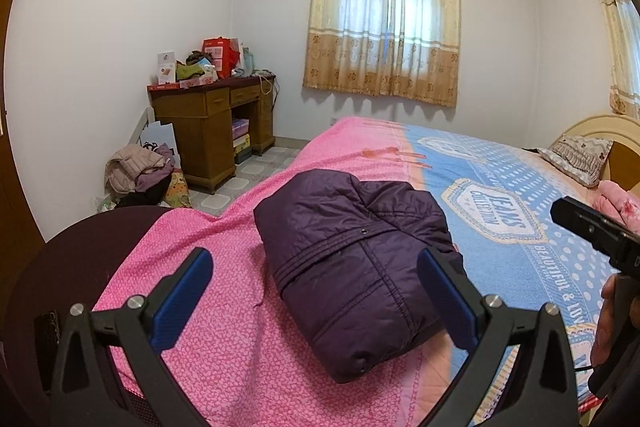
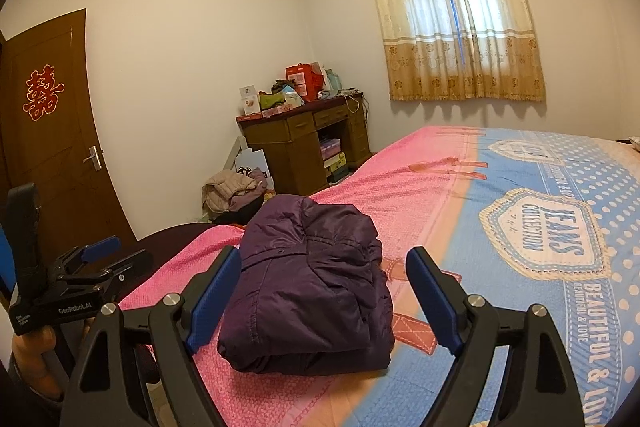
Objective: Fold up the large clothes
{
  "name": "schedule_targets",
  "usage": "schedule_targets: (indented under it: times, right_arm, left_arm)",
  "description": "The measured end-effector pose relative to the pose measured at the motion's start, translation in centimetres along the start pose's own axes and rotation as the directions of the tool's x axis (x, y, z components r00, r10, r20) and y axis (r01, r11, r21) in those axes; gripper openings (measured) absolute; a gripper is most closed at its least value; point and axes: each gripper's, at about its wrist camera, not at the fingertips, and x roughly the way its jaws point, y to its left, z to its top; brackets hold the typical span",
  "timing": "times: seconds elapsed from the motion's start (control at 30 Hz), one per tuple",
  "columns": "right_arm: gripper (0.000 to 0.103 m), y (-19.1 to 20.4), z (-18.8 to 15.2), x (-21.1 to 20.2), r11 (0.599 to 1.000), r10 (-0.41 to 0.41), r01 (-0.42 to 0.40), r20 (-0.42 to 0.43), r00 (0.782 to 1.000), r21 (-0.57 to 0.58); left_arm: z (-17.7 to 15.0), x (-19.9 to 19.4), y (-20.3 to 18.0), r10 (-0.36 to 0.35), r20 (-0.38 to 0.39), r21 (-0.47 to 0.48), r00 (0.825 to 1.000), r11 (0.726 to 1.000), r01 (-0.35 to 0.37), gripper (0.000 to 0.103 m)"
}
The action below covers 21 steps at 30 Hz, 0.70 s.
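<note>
1. White walls point(image 2: 192, 39) and a curtained window point(image 1: 384, 23) letting in daylight.
2. A cluttered wooden table point(image 1: 208, 123) stands in the corner.
3. A brown door point(image 2: 52, 131) bears a red emblem.
4. Tiled floor point(image 1: 248, 171).

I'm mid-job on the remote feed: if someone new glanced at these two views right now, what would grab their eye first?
First, the purple padded jacket, folded into a compact bundle on the pink part of the bedspread, near the bed's edge. Both the left hand-held gripper and the right hand-held gripper point at it with jaws wide apart, gripping nothing. Beyond, a cluttered wooden desk stands in the corner, with a heap of clothes on the floor beside it.
</note>
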Motion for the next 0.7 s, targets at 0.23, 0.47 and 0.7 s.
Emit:
schedule_targets:
  times: [0.23,0.47,0.7]
  right_arm:
    - [0.085,0.16,-0.03,-0.29,1.000,0.004,-0.004,0.004,1.000,0.000]
    - [0.085,0.11,-0.04,-0.11,1.000,0.005,-0.005,0.005,1.000,0.003]
    - [0.085,0.33,-0.34,-0.21,1.000,0.011,-0.011,-0.001,1.000,0.005]
  left_arm:
    - [0.01,0.00,-0.02,0.000,0.001,0.001,1.000,1.000,0.000,0.103]
    - [-0.02,0.01,-0.09,0.002,-0.001,0.000,1.000,1.000,-0.002,0.103]
    - [-0.03,0.00,-0.11,0.001,-0.005,0.003,1.000,1.000,-0.001,0.103]
